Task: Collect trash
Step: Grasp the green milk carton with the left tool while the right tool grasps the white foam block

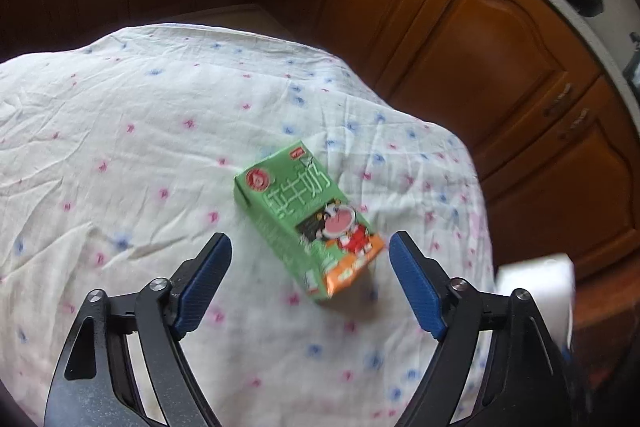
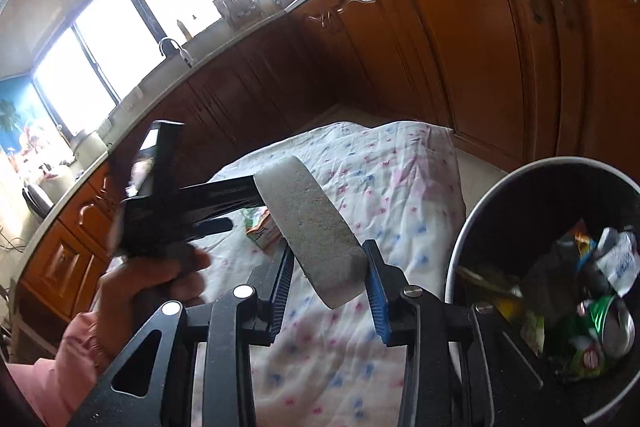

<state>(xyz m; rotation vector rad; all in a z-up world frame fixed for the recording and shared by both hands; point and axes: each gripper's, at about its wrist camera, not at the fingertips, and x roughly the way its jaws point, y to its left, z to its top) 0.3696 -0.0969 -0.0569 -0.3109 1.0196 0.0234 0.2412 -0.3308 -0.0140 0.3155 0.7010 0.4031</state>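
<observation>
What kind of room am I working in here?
Most likely a home kitchen: wooden cabinets under a countertop, a sink faucet by the window, and a table under a floral cloth.

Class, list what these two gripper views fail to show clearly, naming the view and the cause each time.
- Milk carton, right wrist view: mostly hidden behind the grey foam block and the left gripper.
- Trash bin, right wrist view: cut off by the frame edge.
- White object, left wrist view: blurred, unidentifiable.

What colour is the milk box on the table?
Mostly green, orange at one end; the milk box shows best in the left wrist view.
</observation>
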